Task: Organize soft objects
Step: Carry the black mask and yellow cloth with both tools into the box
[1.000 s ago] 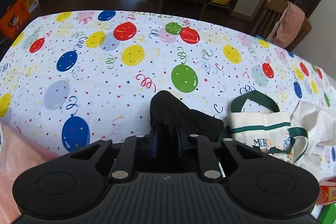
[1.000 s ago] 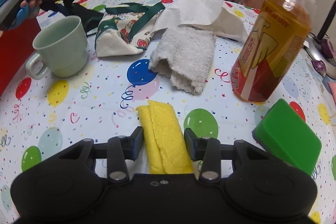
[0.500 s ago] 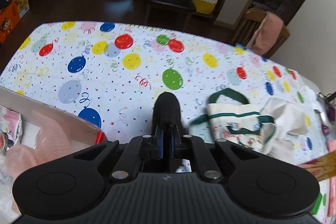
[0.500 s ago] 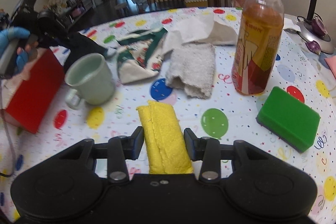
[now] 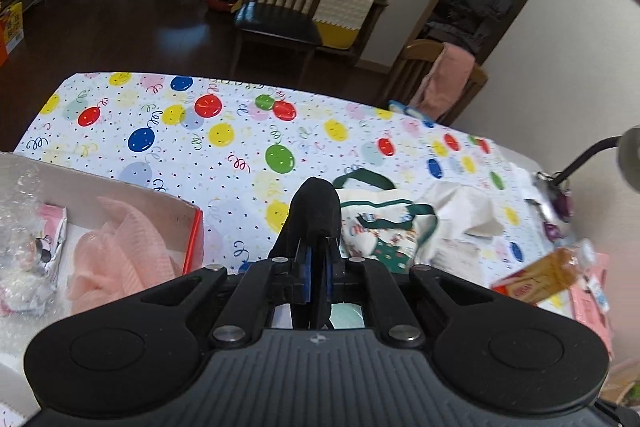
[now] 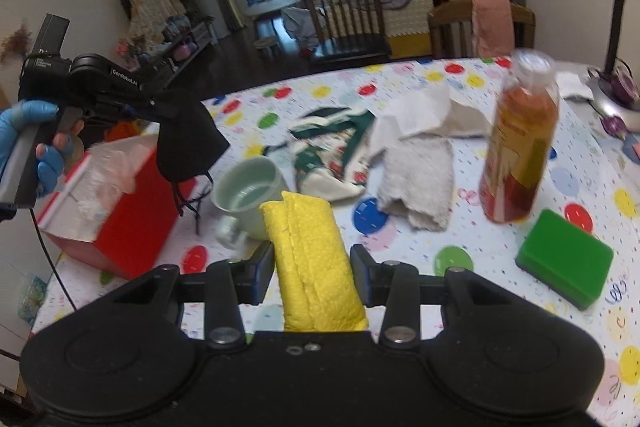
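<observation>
My left gripper (image 5: 317, 259) is shut on a black cloth (image 5: 316, 211) and holds it in the air beside the red box (image 5: 194, 239). In the right wrist view the black cloth (image 6: 188, 147) hangs above the red box (image 6: 132, 227). My right gripper (image 6: 312, 263) is shut on a folded yellow cloth (image 6: 310, 259), lifted above the table. A pink cloth (image 5: 120, 259) lies in the box. A green-trimmed tote bag (image 6: 332, 155), a white cloth (image 6: 420, 115) and a grey towel (image 6: 416, 179) lie on the table.
A pale green mug (image 6: 248, 195) stands just beyond the yellow cloth. An orange drink bottle (image 6: 520, 147) and a green sponge (image 6: 564, 263) stand at the right. A desk lamp (image 6: 616, 27) is at the far right. Chairs stand beyond the balloon tablecloth (image 5: 200, 147).
My left gripper has risen and moved back over the red box with the black cloth. My right gripper has lifted the yellow cloth off the table.
</observation>
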A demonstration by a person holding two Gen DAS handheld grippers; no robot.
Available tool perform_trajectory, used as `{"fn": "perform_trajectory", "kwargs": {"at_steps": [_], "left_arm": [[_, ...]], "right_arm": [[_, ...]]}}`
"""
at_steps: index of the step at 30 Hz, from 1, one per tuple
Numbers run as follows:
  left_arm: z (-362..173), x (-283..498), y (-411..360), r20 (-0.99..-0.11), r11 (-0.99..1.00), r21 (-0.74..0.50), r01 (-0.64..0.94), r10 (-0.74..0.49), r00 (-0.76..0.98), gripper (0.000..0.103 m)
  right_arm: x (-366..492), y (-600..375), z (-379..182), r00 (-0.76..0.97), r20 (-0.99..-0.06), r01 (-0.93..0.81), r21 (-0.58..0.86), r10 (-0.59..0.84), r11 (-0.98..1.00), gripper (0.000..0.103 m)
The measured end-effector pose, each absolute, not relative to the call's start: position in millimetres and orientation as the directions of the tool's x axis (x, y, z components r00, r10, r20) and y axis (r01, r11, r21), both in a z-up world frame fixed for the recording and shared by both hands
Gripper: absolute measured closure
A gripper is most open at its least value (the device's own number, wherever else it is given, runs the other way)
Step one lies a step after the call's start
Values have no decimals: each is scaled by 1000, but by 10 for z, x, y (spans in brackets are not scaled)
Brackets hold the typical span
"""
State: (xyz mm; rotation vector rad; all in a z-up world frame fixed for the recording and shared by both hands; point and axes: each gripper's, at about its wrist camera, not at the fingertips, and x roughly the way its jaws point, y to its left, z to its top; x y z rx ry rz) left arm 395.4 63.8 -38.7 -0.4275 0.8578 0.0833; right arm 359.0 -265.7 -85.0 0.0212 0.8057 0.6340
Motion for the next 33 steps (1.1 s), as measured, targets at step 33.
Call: {"fn": "perform_trajectory", "kwargs": {"at_steps": [33], "left_arm": [[395,2566,2346,-678,879,-366,-305,-28,734,97]], "right_arm": [[3205,-710,-77,436,-587,-752,178,682,635,62]]}}
